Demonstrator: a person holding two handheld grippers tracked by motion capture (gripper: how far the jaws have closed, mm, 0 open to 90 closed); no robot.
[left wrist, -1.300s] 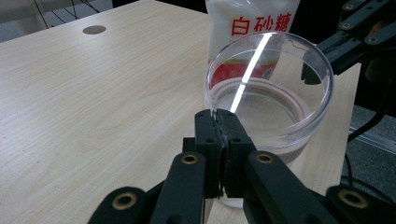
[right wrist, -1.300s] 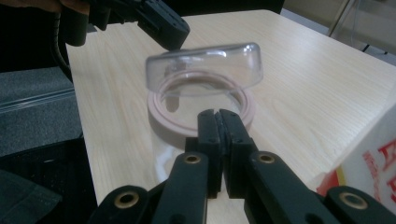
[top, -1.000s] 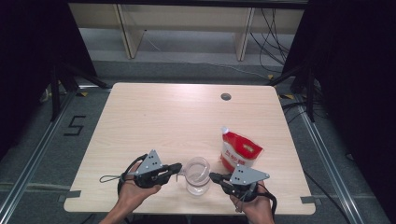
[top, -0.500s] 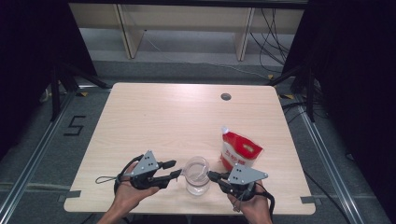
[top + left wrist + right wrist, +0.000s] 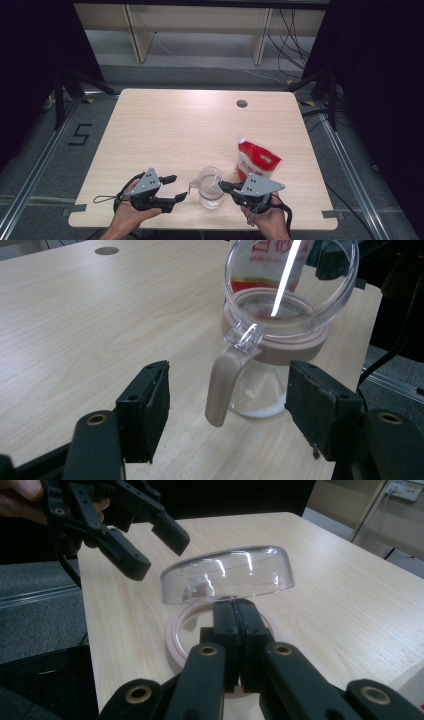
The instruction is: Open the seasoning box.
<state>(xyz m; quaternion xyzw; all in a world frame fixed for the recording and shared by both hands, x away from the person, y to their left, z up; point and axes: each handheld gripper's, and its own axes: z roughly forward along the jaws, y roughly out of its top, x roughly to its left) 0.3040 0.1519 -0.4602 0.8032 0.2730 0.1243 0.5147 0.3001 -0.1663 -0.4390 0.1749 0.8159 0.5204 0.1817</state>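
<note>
Jug: clear glass jug (image 5: 210,187) with beige collar and beige handle (image 5: 223,385), standing near the front edge of the worktop (image 5: 175,130), between the two grippers.
Lid: clear domed lid (image 5: 227,580), hinged up and tilted open above the collar; mouth of the jug exposed.
Contents: thin white layer at the bottom, seen in the left gripper view; otherwise nearly empty.
Right gripper: right gripper (image 5: 223,187) with jaws pressed together, tips at the lid's lower edge by the hinge; pinching the edge or just propping it, cannot tell.
Left gripper: left gripper (image 5: 176,187) spread wide, jaws either side of the handle without touching it.
Pouch: red-and-white spouted pouch (image 5: 256,162), upright just behind the jug on the right, untouched.
Change over the last second: left gripper shifted slightly away from the jug and opened a little more; jug, pouch and right gripper much where they were.
Meaning for the work: lid-opening step judged done; handle not yet secured.
Next need: probably steadying the jug by its handle before the pouch gets lifted for filling.
Risk: lid falling shut if the right gripper lets go early.
</note>
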